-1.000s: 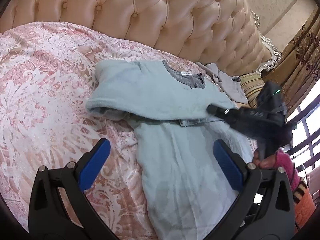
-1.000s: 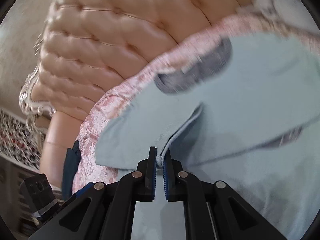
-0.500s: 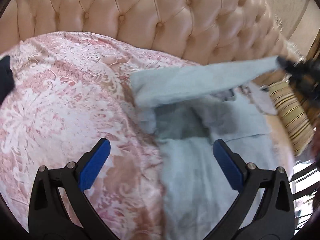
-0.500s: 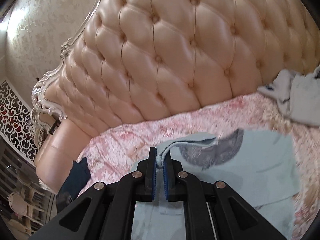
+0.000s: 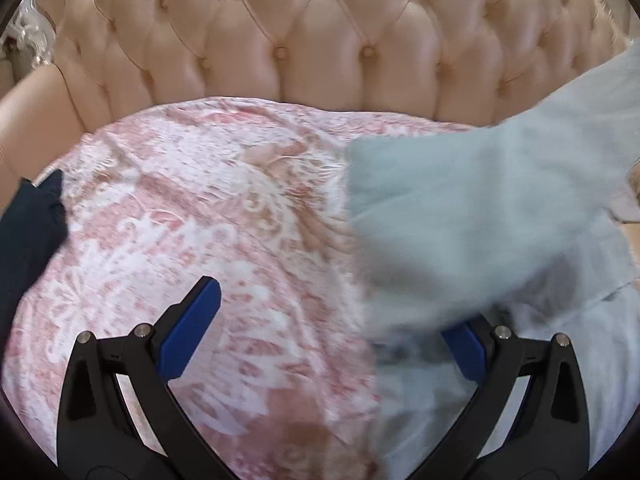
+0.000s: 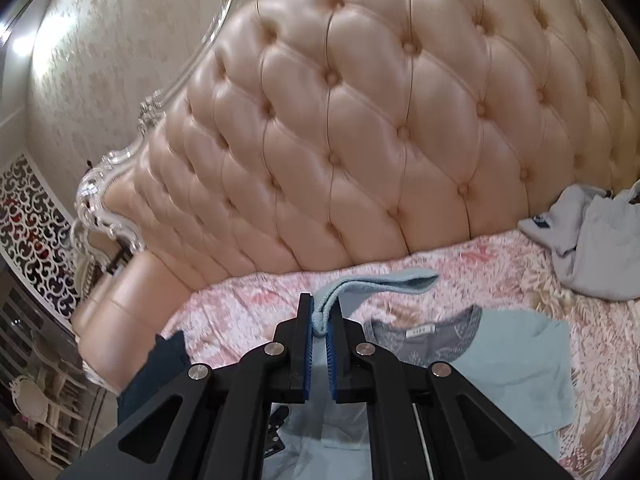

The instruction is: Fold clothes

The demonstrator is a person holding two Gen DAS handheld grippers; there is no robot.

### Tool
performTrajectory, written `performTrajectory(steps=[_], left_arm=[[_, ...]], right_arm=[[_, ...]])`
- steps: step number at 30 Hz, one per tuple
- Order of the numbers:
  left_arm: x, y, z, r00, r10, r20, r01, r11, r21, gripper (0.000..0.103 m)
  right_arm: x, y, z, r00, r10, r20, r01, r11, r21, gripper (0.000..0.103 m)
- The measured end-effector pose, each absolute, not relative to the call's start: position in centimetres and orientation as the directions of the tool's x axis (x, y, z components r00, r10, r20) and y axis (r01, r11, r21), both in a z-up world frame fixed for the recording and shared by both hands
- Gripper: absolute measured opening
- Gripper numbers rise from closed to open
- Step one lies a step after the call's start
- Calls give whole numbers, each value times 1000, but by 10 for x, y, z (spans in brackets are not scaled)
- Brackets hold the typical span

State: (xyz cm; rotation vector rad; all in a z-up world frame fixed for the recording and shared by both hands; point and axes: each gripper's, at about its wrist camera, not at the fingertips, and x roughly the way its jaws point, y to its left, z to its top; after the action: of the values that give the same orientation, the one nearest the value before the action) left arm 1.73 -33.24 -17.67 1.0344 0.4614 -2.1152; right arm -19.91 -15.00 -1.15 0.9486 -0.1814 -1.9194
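Right gripper point(image 6: 319, 330) clamped on the pale blue top's sleeve point(image 6: 376, 282), lifted clear of the bedspread point(image 6: 520, 268) toward twelve o'clock, probably to swing it across the body. Left gripper point(image 5: 332, 324) wide open, empty, hovering; blurred pale blue top point(image 5: 480, 220) at three o'clock, draped over one blue pad. Grey clothes point(image 6: 592, 240) waiting by the tufted headboard point(image 6: 400, 120).

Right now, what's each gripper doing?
Left gripper: open, holding nothing.
Right gripper: shut on the light blue shirt's sleeve.
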Motion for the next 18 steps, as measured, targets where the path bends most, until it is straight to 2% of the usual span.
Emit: performTrajectory(steps=[4,13,18], left_arm=[[20,-334,-188,-384,-469,-795,730,-681,49,103],[26,-337,-192,-397,-453,-798,756,-654,-5,103],[30,-340,-195,-402,-439,-804,785,-618,-55,103]], right_arm=[[-210,-128,-4,-289,-812,-507,665,-551,504,6],[-247,-83,-51,-315,-797,-516,561,-595,576,6],[-248,-88,-49,-295,-826,-480,594,-552,585,6]])
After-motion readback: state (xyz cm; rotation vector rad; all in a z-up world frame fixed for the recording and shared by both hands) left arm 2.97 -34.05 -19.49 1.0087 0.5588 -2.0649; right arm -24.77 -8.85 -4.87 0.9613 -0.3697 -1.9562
